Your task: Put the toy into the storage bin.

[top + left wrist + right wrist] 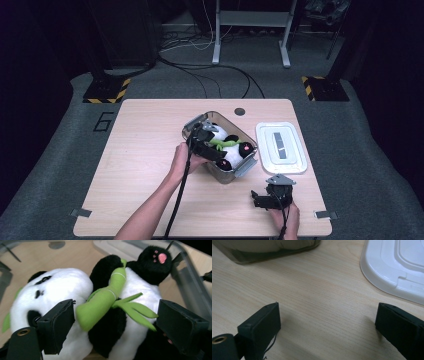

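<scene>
Right gripper rests low on the table at about 5 o'clock from the bin, jaws spread wide over bare wood, nothing between them. Left gripper hangs over the clear plastic bin at table centre, jaws wide apart, straddling the plush panda and its green bamboo stalk without pressing. Panda lies inside the bin. White lid lies flat at the bin's 3 o'clock, just beside it.

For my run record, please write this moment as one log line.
left tool: open over panda toy in box | right tool: open, on table | lid: off
</scene>
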Tool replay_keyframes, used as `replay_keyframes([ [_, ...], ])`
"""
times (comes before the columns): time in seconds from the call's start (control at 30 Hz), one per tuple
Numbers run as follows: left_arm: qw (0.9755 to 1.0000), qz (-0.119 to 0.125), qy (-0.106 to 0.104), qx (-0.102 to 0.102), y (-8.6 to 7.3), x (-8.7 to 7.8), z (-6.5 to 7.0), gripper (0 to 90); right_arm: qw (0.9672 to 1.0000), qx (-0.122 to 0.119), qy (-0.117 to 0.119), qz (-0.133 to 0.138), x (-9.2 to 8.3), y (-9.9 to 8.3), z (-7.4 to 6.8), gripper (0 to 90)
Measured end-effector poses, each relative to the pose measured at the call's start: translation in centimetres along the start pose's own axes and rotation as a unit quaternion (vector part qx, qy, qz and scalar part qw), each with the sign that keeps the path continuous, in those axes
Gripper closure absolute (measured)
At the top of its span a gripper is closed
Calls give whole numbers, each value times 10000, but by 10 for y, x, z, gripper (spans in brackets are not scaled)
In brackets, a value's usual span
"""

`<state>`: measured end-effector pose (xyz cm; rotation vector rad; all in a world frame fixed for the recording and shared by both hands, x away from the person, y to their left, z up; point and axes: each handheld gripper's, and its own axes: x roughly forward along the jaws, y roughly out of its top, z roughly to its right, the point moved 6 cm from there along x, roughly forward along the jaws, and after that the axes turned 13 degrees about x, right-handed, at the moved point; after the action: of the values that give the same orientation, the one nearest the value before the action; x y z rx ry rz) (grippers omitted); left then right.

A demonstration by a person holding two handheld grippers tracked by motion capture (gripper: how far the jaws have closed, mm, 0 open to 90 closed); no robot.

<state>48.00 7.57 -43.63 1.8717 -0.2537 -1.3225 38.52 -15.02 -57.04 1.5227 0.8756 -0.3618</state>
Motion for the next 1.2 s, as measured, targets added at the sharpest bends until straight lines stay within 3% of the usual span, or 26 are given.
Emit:
replay_keyframes([
  [0.37, 9985, 364, 343, -245, -27, -49, -21, 115, 10000, 2, -3, 1, 0, 0, 0, 54],
  [0.83, 9941, 377, 736, -700, -98, -82, -40, 95, 10000, -19, -13, -2, 0, 0, 0, 53],
  [1.03, 9904, 277, 942, -977, -138, -84, -45, 88, 10000, -11, -18, 1, 0, 0, 0, 52],
  [1.2, 9849, 214, 1124, -1298, -176, -79, -48, 83, 10000, -22, -25, -1, 0, 0, 0, 52],
])
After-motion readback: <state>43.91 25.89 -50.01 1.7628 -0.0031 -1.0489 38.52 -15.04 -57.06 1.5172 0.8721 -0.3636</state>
